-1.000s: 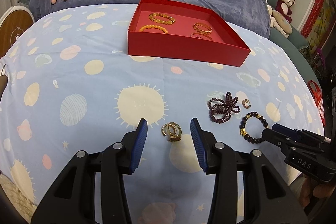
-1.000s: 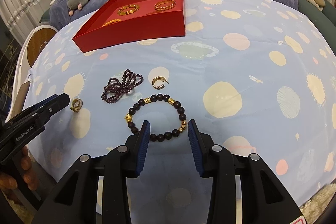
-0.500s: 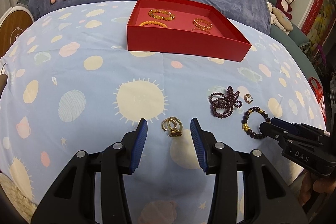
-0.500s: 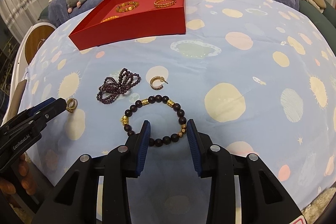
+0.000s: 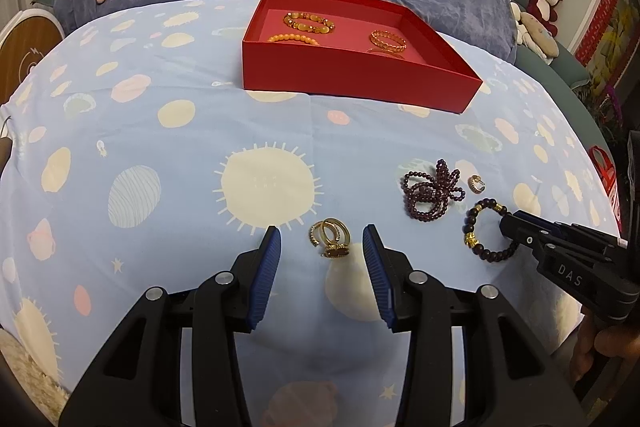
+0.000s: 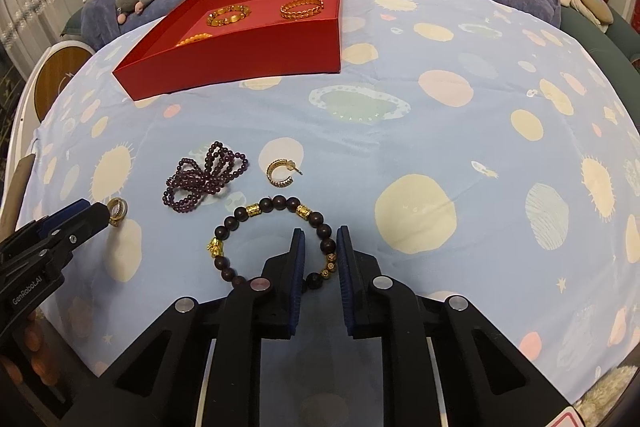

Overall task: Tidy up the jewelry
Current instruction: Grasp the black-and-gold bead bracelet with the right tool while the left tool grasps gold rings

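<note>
the right gripper has just been closing and its jaws now stand narrow on the right side of the dark bead bracelet, with a few beads between the blue pads; whether the pads press the beads is hard to tell, though they look pinched. the left gripper stands half apart, its pads either side of a small cluster of gold rings without touching them. four loose pieces lie on the blue spotted sheet: the dark bracelet, a purple bead strand bunched in loops, one gold hoop earring just beside it, and the ring cluster. further off sits one red box, open, holding four pieces: an amber bead bracelet, an orange bead bracelet, a gold chain bracelet and another gold piece mostly hidden by the near wall.
</note>
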### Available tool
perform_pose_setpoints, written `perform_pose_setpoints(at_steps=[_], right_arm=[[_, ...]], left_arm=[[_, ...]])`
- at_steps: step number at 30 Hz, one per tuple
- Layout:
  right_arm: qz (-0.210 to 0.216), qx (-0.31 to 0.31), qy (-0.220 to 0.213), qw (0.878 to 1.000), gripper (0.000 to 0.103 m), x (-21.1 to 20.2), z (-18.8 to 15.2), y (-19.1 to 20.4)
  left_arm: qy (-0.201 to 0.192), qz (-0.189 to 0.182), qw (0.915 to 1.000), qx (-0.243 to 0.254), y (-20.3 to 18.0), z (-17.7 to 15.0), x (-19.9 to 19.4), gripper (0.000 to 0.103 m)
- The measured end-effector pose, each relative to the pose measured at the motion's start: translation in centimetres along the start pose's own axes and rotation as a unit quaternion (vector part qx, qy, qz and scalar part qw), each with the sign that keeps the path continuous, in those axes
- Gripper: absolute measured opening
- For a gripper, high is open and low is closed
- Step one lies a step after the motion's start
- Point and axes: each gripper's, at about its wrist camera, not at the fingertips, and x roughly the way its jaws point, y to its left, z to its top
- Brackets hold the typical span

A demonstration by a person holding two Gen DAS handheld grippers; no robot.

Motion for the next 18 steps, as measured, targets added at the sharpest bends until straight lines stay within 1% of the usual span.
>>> perform_pose_setpoints(at_steps=[2, 7, 13, 18], right_arm=[[-0.002, -0.007, 0.001, 1.0, 0.008, -0.1, -0.2, 0.0], [0.002, -0.008, 0.007, 1.0, 0.007, -0.6, -0.8, -0.1], [0.018, 0.019, 0.02, 0.999, 0.007, -1.2, -1.5, -0.9], [0.021, 0.022, 0.022, 0.999, 0.007, -1.3, -1.7, -0.9]], left_arm=[[0.001, -0.002, 1.0, -0.001, 0.0, -0.1, 0.0, 0.041], [0.005, -0.004, 1.0, 0.003, -0.2, -0.2, 0.1, 0.041], [0.009, -0.007, 0.9999, 0.001, -0.3, 0.0, 0.4, 0.041], [0.009, -0.015, 0.9998, 0.007, -0.9, 0.1, 0.6, 0.04]])
